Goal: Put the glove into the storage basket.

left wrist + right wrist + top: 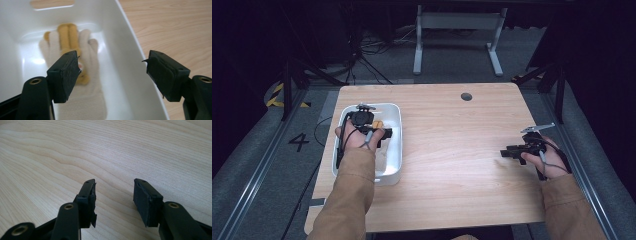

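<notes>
My left gripper (112,75) hides part of the blurred glove (75,75) lying in the white bin (130,62) at the table's left; jaws spread, holding nothing. My right gripper (113,202) hangs low over bare table (125,150) at right, jaws apart.

A light wood-grain table (452,150) with a small round cable hole (466,96) is set on grey carpet (452,55). Behind it, a white metal table frame (457,37) and tangled cables (362,50) are seen. Surroundings are kept pretty dark; yellow-black hazard tape (276,95) is stuck left.
</notes>
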`<state>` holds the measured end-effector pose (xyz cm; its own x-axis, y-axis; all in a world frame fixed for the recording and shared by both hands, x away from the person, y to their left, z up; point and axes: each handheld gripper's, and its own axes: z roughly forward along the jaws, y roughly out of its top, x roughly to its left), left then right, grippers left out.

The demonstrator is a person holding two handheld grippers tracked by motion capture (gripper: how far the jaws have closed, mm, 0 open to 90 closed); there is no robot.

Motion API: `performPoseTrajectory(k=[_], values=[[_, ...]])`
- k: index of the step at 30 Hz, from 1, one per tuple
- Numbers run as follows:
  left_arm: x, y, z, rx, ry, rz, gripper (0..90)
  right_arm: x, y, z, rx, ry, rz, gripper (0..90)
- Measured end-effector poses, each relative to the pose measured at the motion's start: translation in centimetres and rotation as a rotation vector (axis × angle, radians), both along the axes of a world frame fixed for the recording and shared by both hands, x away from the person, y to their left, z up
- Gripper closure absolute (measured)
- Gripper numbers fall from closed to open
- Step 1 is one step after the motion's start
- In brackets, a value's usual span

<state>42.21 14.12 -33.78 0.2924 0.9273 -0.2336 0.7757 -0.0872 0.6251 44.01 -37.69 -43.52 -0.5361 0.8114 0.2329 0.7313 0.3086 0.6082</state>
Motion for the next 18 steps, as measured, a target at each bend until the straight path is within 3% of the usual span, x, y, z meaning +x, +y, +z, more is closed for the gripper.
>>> performPoseTrajectory(k=[4,8,12,18], values=[[-0.8,-1.4,0.2,-0.014,-0.029,-0.089,27.1,-0.1,-0.1,-0.1,0.005,-0.006,0.001,52.6],[-1.5,-3.2,0.2,0.013,-0.049,-0.201,27.0,-0.3,-0.3,-0.2,0.003,-0.012,0.000,51.2],[-2.2,-4.8,0.1,-0.016,-0.073,-0.305,26.9,-0.6,-0.4,-0.1,0.010,-0.026,0.006,51.0],[-2.6,-6.8,-0.9,-0.006,-0.108,-0.410,26.8,-0.8,-0.1,-0.3,0.056,-0.046,0.035,50.7]])
